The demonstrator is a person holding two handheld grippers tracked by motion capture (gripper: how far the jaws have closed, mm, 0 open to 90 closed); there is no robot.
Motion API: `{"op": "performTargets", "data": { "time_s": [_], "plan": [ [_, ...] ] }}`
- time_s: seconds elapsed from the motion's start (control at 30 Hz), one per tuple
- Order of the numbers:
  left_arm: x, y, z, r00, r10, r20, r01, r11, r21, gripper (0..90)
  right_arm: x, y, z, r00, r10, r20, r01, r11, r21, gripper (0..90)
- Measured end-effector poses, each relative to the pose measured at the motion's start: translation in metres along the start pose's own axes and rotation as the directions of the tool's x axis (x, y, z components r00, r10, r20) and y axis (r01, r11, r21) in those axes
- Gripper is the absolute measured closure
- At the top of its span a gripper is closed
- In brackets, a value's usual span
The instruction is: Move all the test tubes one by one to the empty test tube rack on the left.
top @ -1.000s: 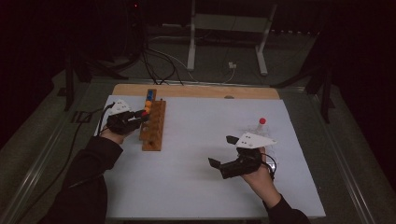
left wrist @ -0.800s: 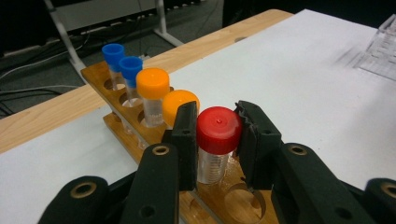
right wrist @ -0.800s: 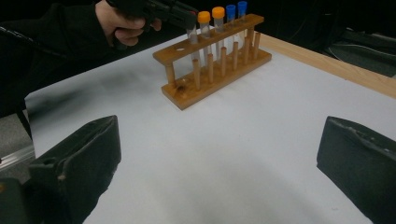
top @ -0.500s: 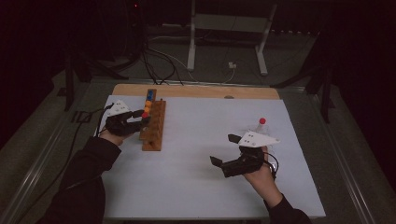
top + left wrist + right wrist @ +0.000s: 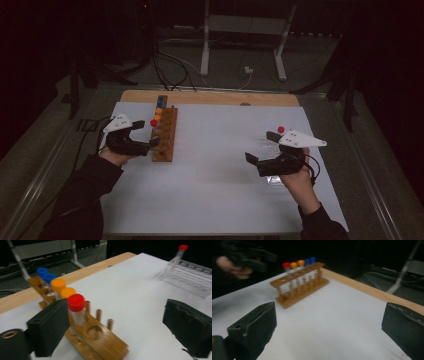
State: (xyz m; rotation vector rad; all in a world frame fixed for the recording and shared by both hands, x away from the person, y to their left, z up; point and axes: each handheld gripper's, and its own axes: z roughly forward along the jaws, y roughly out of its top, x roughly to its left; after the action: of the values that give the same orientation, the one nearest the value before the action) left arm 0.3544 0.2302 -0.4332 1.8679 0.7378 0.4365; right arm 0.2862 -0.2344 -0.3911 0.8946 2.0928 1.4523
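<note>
White table (image 5: 210,195) spreads across the middle of the high view; the wooden rack (image 5: 165,135) sits left of centre, long axis running up the frame, carrying blue, orange and red-capped tubes; the left gripper (image 5: 145,142) is right at the rack's lower left, jaws spread wide — in its own view the red-capped tube (image 5: 76,311) stands in the rack just beside the left jaw, not clamped; the right gripper (image 5: 260,152), right of centre, gapes wide over bare table; a second red-capped tube (image 5: 281,129) stands just above it.
</note>
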Motion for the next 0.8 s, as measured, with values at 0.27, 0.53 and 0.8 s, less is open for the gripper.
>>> {"op": "performTargets", "data": {
  "time_s": [0.27, 0.53, 0.8],
  "plan": [
    [-0.015, -0.011, -0.013, 0.9958, -0.005, 0.092, 0.008, 0.9995, -0.032, 1.4, -0.042, -0.013, -0.014, 0.9918, 0.046, 0.119, -0.047, 0.999, 0.006, 0.0],
    [-0.025, -0.019, -0.014, 0.9906, -0.003, 0.137, 0.009, 0.9990, -0.044, 1.3, -0.080, -0.037, -0.017, 0.9751, 0.090, 0.203, -0.099, 0.995, 0.035, 0.0],
    [-0.031, -0.022, -0.014, 0.9885, 0.008, 0.151, -0.001, 0.9991, -0.043, 1.4, -0.100, -0.057, -0.010, 0.9620, 0.126, 0.242, -0.149, 0.986, 0.079, 0.0]
  ]
}}
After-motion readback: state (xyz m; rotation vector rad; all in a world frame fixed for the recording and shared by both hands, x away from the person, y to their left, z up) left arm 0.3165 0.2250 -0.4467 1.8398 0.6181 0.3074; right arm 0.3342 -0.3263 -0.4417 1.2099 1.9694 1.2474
